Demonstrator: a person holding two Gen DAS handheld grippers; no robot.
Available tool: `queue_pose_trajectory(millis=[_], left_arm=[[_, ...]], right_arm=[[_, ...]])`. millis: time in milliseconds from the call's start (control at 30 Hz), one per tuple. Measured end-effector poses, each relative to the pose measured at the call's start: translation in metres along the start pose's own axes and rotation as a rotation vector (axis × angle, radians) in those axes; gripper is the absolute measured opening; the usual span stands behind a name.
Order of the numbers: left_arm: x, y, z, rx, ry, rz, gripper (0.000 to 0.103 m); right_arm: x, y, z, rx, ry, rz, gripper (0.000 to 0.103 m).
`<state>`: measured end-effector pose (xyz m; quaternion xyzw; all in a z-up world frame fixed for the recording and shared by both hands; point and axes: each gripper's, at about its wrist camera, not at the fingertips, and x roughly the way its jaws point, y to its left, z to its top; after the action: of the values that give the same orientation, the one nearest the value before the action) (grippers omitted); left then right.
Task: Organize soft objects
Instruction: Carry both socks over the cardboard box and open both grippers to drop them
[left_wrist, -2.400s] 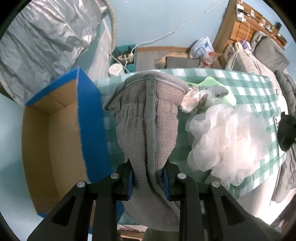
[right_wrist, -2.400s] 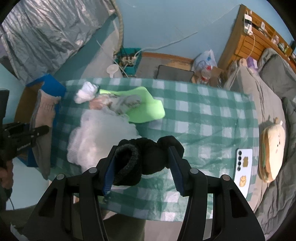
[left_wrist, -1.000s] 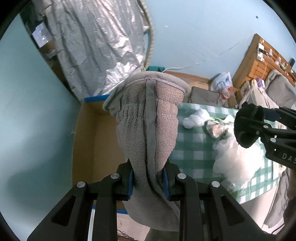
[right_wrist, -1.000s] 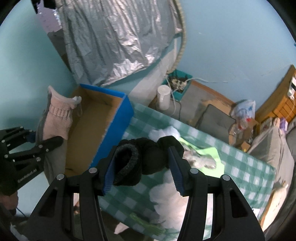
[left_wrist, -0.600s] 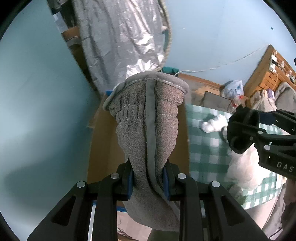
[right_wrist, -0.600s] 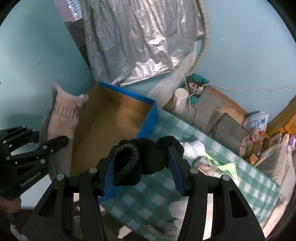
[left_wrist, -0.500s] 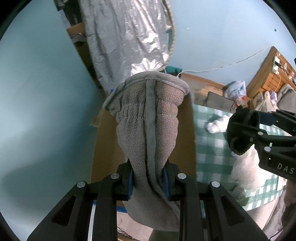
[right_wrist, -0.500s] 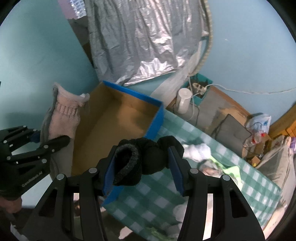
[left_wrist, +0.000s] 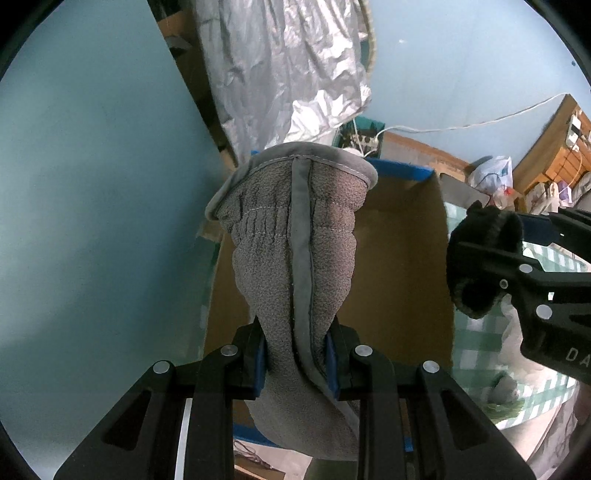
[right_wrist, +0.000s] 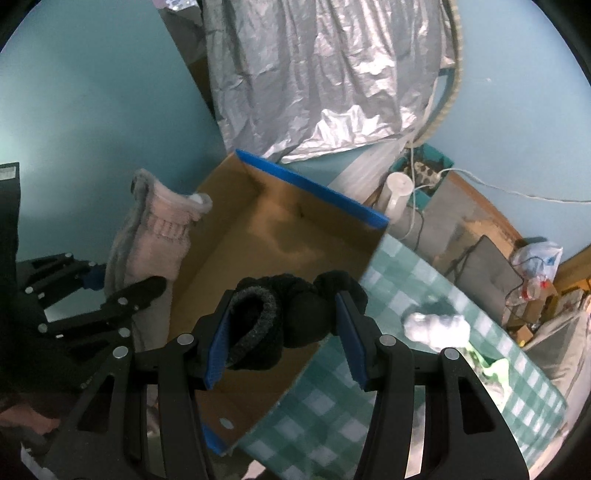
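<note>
My left gripper (left_wrist: 295, 360) is shut on a grey fleece mitten (left_wrist: 295, 258), held upright above the open cardboard box (left_wrist: 402, 266) with blue edges. It also shows at the left of the right wrist view (right_wrist: 147, 236). My right gripper (right_wrist: 280, 339) is shut on a black knitted glove (right_wrist: 280, 325), held over the near right part of the box (right_wrist: 280, 229). The black glove also shows in the left wrist view (left_wrist: 480, 258). The box's brown floor looks bare where visible.
A green checked tablecloth (right_wrist: 406, 369) covers the table right of the box, with a white sock bundle (right_wrist: 436, 328) and a green cloth (right_wrist: 495, 365) on it. A silver foil sheet (right_wrist: 325, 74) hangs behind. A white cup (right_wrist: 397, 192) and a power strip stand on the floor.
Both grippers have swung left from the table to above the box, each still holding its glove. The box now fills the middle of both views.
</note>
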<state>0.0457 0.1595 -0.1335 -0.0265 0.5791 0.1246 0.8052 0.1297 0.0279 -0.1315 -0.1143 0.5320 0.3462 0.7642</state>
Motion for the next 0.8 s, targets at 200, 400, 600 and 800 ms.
queue_pose_trajectory(millis=[200, 400, 600, 800], left_arm=[[0.016, 0.005, -0.003, 0.01, 0.046, -0.009, 0.029], [0.025, 0.008, -0.001, 0.003, 0.074, -0.013, 0.045], [0.02, 0.01, -0.004, 0.028, 0.05, 0.021, 0.062], [0.006, 0.014, -0.005, 0.034, 0.017, 0.034, 0.07]], right_arm=[[0.022, 0.011, 0.005, -0.015, 0.035, -0.003, 0.054], [0.033, 0.017, 0.005, -0.013, 0.046, -0.007, 0.056], [0.031, 0.025, 0.008, -0.041, 0.018, -0.032, 0.078], [0.024, 0.025, 0.012, -0.036, -0.002, -0.046, 0.083]])
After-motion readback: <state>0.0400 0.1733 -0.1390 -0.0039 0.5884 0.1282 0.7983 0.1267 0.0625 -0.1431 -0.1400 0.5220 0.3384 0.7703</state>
